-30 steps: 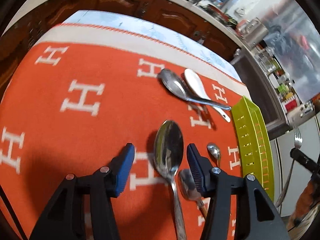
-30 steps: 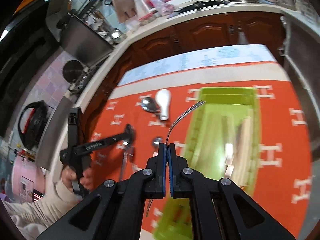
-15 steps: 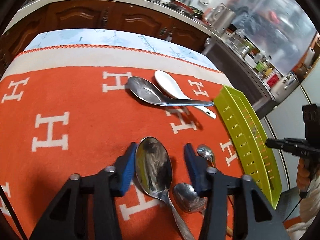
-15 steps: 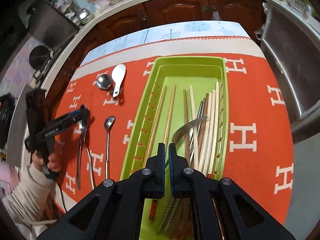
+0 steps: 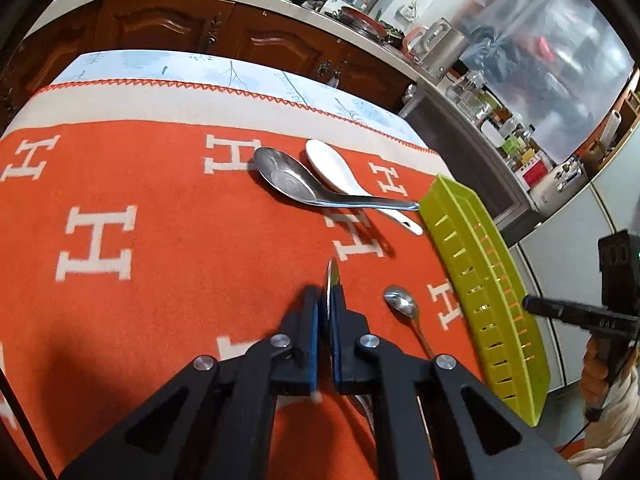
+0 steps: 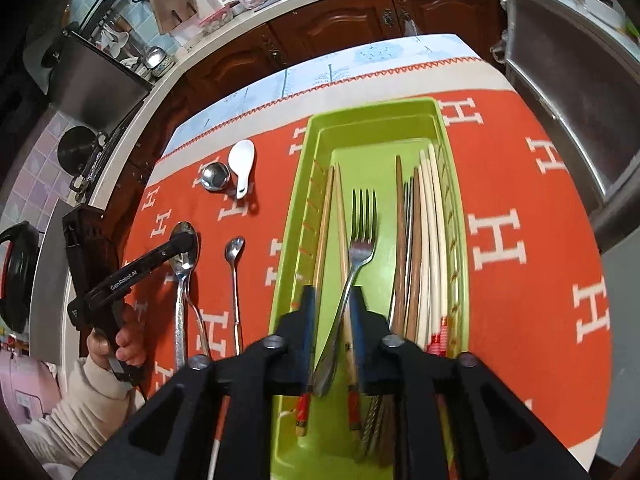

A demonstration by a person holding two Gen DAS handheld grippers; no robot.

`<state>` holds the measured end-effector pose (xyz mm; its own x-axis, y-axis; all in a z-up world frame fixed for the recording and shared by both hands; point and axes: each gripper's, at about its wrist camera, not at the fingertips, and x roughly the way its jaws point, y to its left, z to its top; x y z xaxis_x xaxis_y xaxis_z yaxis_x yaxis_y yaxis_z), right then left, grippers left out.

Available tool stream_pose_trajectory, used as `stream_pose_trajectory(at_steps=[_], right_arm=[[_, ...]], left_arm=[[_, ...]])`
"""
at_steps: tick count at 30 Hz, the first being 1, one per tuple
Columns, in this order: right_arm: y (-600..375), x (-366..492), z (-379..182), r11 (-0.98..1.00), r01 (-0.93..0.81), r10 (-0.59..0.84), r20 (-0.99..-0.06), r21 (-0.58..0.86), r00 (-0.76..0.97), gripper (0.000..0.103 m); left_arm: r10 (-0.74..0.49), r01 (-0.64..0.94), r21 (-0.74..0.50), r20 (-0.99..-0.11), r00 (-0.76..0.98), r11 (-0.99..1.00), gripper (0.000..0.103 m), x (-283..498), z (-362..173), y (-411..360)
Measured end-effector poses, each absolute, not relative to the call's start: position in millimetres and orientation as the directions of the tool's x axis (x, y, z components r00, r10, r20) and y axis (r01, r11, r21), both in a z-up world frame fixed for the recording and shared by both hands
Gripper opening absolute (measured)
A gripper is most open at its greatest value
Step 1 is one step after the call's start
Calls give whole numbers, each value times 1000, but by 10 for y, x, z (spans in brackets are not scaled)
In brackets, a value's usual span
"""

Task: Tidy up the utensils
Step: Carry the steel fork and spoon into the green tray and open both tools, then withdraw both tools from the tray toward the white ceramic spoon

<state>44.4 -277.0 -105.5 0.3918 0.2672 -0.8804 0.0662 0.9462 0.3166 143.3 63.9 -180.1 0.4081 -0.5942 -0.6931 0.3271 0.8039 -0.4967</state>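
Observation:
My left gripper [image 5: 329, 300] is shut on a large steel spoon [image 5: 331, 276], seen edge-on between the blue pads, just above the orange cloth; it also shows in the right wrist view [image 6: 185, 240]. My right gripper [image 6: 332, 300] is open over the green tray [image 6: 372, 120]. A steel fork [image 6: 358, 240] lies in the tray between its fingers, free of the pads. Several chopsticks [image 6: 424, 240] lie in the tray. A small teaspoon [image 5: 402, 304] lies on the cloth to the right of my left gripper.
A steel soup spoon [image 5: 288, 178] and a white ceramic spoon [image 5: 336, 168] lie at the far side of the orange H-pattern cloth [image 5: 120, 184]. The green tray's slotted wall [image 5: 480, 280] is to the right. Wooden cabinets and a counter stand behind.
My left gripper closed on the large spoon, which turned from flat to edge-on. My right gripper opened and let the fork go into the tray.

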Motion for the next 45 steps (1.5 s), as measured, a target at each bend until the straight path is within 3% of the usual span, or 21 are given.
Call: stream_pose_trajectory(at_steps=[3, 7, 12, 21, 27, 37, 40, 42, 45], right_arm=[[-2723, 348, -1036, 935, 55, 300, -867, 349, 398, 34], [-2701, 228, -934, 923, 42, 328, -841, 382, 431, 36], [-2722, 79, -789, 925, 50, 309, -821, 378, 479, 46], [-2938, -248, -618, 946, 108, 201, -814, 305, 545, 55], [-3221, -422, -577, 944, 165, 142, -805, 284, 576, 58], [-3633, -397, -798, 917, 270, 95, -819, 294, 566, 61], [-3679, -342, -898, 908, 286, 104, -825, 307, 555, 61], [-3701, -306, -960, 904, 290, 113, -829, 315, 548, 61], [-3695, -252, -1018, 901, 285, 129, -828, 328, 545, 61]], left_arm=[[-609, 313, -522, -668, 427, 793, 3, 1316, -1690, 681], [-631, 327, -542, -631, 450, 775, 3, 1150, -1463, 707], [-666, 337, -578, -592, 454, 743, 3, 985, -1172, 682], [-726, 384, -618, -546, 418, 686, 4, 974, -664, 61], [-707, 403, -581, -597, 379, 707, 4, 1156, -649, -595], [-615, 441, -468, -734, 287, 766, 5, 1400, -1098, -1370], [-598, 441, -450, -747, 289, 776, 15, 1386, -1113, -1401], [-598, 440, -449, -744, 297, 777, 35, 1354, -1072, -1390], [-591, 434, -441, -743, 314, 786, 45, 1298, -982, -1342]])
